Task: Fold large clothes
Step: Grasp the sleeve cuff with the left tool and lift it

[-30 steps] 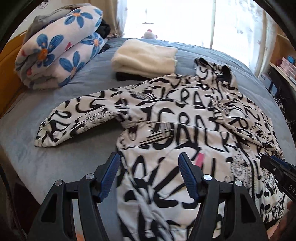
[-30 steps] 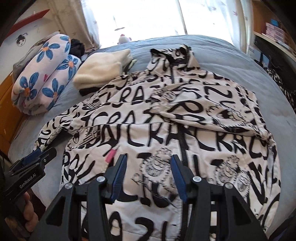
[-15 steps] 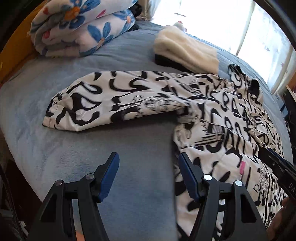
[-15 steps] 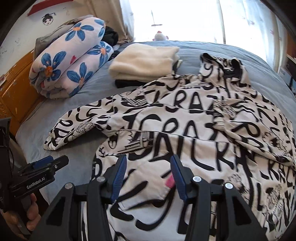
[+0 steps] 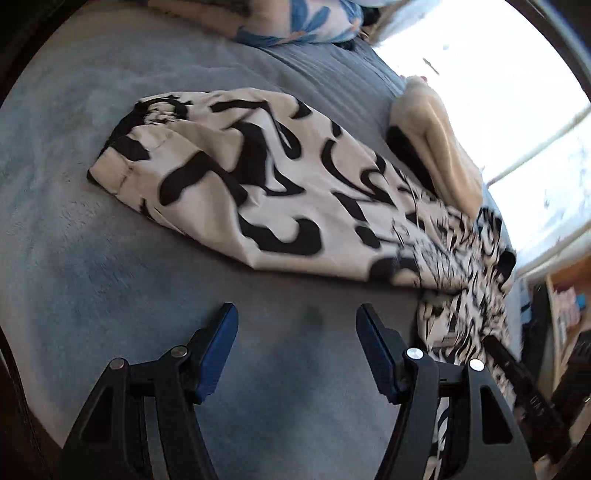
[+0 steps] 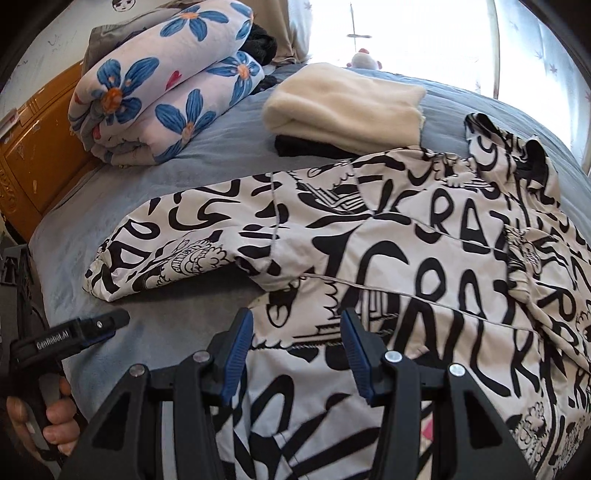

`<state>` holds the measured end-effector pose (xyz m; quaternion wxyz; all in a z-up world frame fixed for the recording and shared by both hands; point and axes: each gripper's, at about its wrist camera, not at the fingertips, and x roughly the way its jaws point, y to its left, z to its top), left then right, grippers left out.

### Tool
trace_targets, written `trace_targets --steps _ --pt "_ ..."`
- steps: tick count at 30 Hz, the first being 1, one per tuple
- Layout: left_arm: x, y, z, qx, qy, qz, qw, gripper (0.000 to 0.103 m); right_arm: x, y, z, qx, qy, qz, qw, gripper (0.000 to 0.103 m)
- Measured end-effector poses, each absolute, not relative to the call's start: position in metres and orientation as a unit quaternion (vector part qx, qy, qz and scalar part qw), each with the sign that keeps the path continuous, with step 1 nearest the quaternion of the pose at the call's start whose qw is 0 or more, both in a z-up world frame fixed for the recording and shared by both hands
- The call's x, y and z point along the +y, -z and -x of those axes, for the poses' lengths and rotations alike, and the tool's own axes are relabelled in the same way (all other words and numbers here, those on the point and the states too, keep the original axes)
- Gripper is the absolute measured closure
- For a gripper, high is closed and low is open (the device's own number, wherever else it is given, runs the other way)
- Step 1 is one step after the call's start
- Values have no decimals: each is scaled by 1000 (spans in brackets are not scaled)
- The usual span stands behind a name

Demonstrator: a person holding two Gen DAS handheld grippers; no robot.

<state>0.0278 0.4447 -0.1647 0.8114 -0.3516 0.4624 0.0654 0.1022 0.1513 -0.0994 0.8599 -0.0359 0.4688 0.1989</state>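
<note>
Left gripper (image 5: 297, 332): I see my jaws spread, holding nothing, over bare grey-blue bedcover (image 5: 92, 258).
Right gripper (image 6: 297, 338): spread, empty, above the garment's body.
Garment: one white hooded jacket with black lettering (image 6: 424, 266), its sleeve (image 5: 236, 177) just ahead of my left tool.
Beyond: one floral folded quilt (image 6: 159, 88), one cream folded blanket (image 6: 343, 107).

Daylight poured in from the window (image 6: 424, 33) at the top of the right wrist frame and upper right of the left one, totally blown out to white; the bed (image 5: 92, 240) was evenly lit with soft shadows under the jacket sleeve (image 5: 221, 173); left view was motion-smeared, the print streaky toward the right; right view was sharper; heavy fisheye bending and dark corners in both.
</note>
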Motion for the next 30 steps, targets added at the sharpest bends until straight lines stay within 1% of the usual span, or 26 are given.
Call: trace_targets --steps 5,10,11,12,13,14,16,19,23,27,30 --pt "479 174 -36 434 -73 397 805 38 166 110 -105 479 -206 43 852 54" --pt "494 183 -55 418 -98 403 808 39 172 123 -106 494 -206 50 843 54" --pt "493 183 -59 420 -107 396 810 41 172 125 -106 497 -206 49 842 54" --pt "491 181 -64 423 -123 379 814 53 171 127 -107 499 -205 47 841 54" --pt "488 179 -68 428 -142 354 820 69 169 128 -107 502 -203 45 840 54" --pt "481 176 -74 435 -163 319 826 74 167 129 -108 503 -202 43 839 54" --pt "475 167 -78 435 -177 284 836 91 161 130 -109 505 -199 36 839 54" --pt "452 136 -84 410 -194 226 862 96 148 126 -110 502 -195 22 842 54" --pt "405 72 -97 352 -174 150 907 97 123 116 -109 493 -185 0 850 54" --pt "338 5 -114 301 -109 104 942 97 85 105 -107 481 -167 -28 860 54" --pt "278 -32 -126 272 -51 81 957 97 49 98 -104 473 -146 -50 867 54"
